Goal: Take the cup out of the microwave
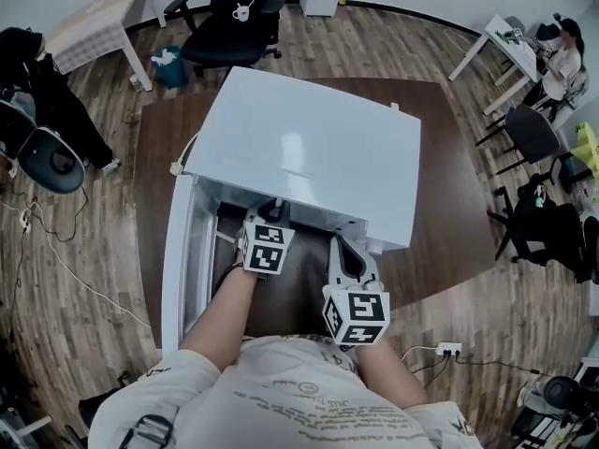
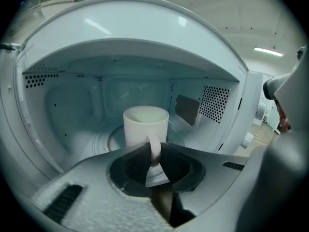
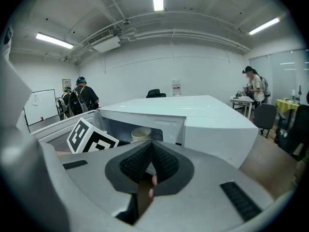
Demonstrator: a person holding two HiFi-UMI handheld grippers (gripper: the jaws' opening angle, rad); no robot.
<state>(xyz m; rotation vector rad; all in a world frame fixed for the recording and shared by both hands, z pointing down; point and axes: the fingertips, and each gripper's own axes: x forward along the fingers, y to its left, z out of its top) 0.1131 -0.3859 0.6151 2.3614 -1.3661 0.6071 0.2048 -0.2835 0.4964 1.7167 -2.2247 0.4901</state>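
Dark brown table (image 1: pixel 449 148) on wood-plank floor (image 1: pixel 84 260); black office chair (image 1: pixel 234 26) beyond it, teal bin (image 1: pixel 170 66) just beside the chair; white power strip (image 1: pixel 448 349) on the floor, right side; whiteboard (image 3: pixel 41 105) on far wall, two people (image 3: pixel 84 96) standing near it.

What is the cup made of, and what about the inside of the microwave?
Cup: probably ceramic, plain white with a smooth, fairly dull glaze. Its thick rim and chunky handle suggest that, though hard plastic can't be ruled out.
Microwave inside: looks like painted sheet metal, pale and slightly shiny, with small vent holes punched through the walls.
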